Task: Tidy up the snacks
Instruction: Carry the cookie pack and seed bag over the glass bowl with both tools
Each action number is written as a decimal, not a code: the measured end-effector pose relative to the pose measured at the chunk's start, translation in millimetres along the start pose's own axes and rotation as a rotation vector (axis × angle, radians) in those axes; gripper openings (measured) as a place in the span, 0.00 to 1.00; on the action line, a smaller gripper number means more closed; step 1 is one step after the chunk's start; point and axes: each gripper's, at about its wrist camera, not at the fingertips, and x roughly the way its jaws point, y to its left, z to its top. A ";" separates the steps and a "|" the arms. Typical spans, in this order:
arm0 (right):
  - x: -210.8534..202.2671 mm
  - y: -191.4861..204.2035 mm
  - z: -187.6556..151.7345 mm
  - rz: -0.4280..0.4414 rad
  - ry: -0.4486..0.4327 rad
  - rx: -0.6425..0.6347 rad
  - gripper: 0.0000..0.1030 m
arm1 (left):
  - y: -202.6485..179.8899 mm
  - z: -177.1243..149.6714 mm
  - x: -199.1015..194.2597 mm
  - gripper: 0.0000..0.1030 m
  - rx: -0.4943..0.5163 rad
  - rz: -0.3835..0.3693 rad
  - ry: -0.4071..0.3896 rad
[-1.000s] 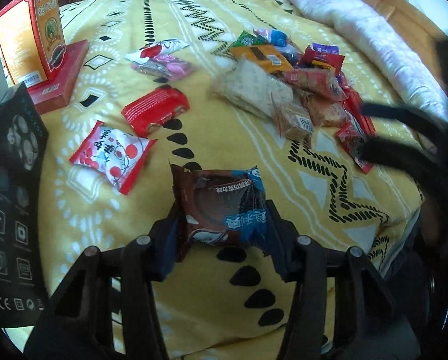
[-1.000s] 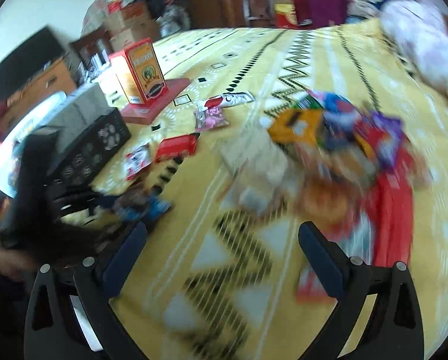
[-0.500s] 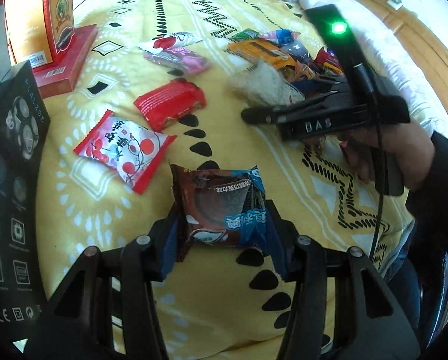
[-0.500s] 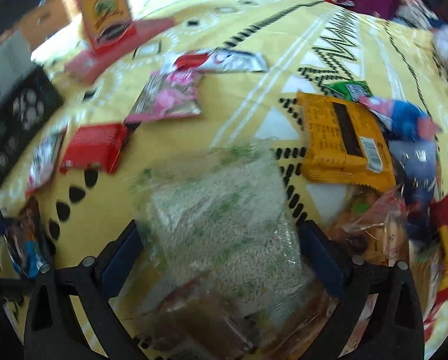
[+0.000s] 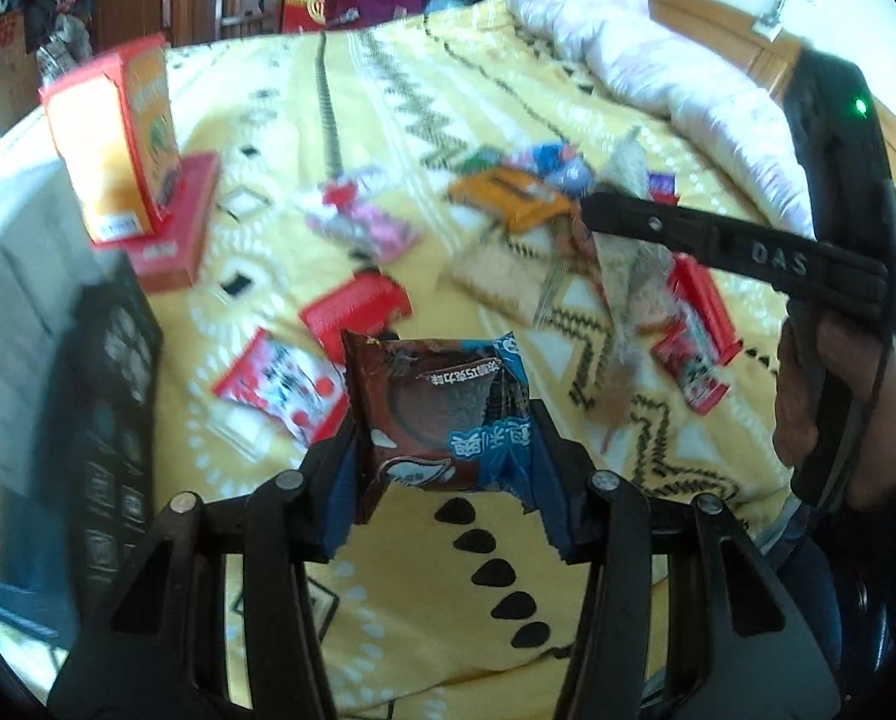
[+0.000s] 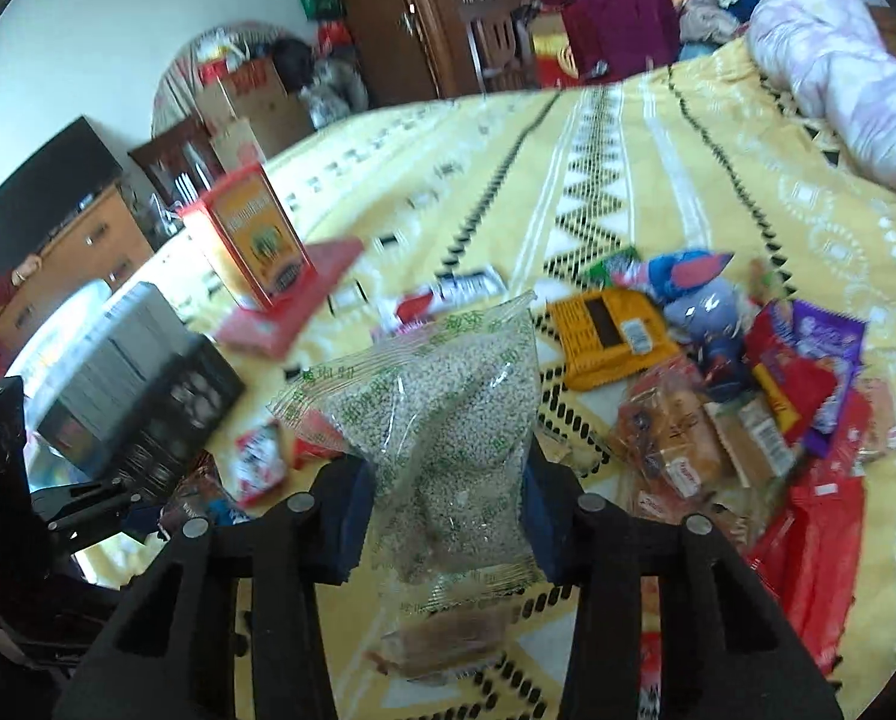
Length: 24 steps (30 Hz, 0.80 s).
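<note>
Left hand-held gripper (image 5: 444, 462): pads pinched on a brown-and-blue snack packet (image 5: 441, 414), held upright above the yellow patterned bedspread (image 5: 387, 648).

Right hand-held gripper (image 6: 444, 516): pads pressed against a clear bag of pale puffed grains (image 6: 441, 420), lifted off the bed; a second brownish packet (image 6: 441, 636) hangs below the bag, attachment unclear.

On the bed, loose snacks: red-and-white packet (image 5: 279, 384) and red packet (image 5: 357, 312) lie near the left gripper; orange packet (image 6: 610, 330) and a mixed heap of wrappers (image 6: 796, 396) lie to the right.

Orange carton (image 6: 255, 240) stands upright on a flat red box (image 6: 291, 300). Black box (image 5: 105, 414) at the bed's left edge.
</note>
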 end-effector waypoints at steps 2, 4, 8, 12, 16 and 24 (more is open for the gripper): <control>-16.4 8.6 5.2 -0.005 -0.031 -0.015 0.45 | -0.5 6.4 -15.3 0.49 0.006 0.015 -0.037; -32.3 18.4 11.1 -0.014 -0.062 -0.038 0.45 | 1.1 12.7 -28.0 0.49 0.006 0.032 -0.067; -55.3 38.1 29.1 -0.004 -0.111 -0.055 0.45 | 8.5 24.0 -59.8 0.49 0.004 0.078 -0.138; -69.8 69.9 48.7 0.026 -0.143 -0.097 0.45 | 26.0 31.3 -92.6 0.49 -0.005 0.141 -0.209; -76.0 115.2 69.6 0.081 -0.170 -0.150 0.45 | 59.7 32.0 -132.5 0.49 -0.058 0.222 -0.278; -66.1 224.8 100.3 0.238 -0.183 -0.232 0.45 | 146.7 12.0 -206.8 0.49 -0.194 0.432 -0.375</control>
